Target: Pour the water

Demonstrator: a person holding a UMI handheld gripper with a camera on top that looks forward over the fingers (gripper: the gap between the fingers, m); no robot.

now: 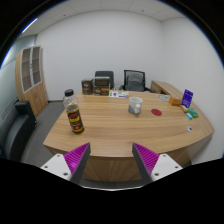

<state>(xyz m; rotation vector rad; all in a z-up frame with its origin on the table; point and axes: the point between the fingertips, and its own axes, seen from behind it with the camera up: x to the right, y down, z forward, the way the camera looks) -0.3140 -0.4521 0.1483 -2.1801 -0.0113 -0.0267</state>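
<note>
— Looking along the gripper [110,158], what are you seeing on the table [120,135]?

— I am seeing a bottle [73,112] with dark liquid, standing upright near the left edge of the table, beyond the fingers and a little to their left. It is standing alone, well apart from the other things, so I am judging it is placed there for an easy reach. A small cup [134,103] is waiting nearer the far edge, towards the middle (probably the vessel for pouring, but I am only guessing).

— And the jaws?

— They are standing wide open, pink pads [77,156] facing each other, and they are holding nothing and touching nothing. Only the near edge of the table is showing between them.

— What else is lying there?

— A red round thing [157,112] right of the cup, a purple box [186,98] at the far right corner, and dark boxes [93,87] at the far edge.

— So the task is hardly beginning?

— I am thinking so; the approach to the bottle is not yet made.
</note>
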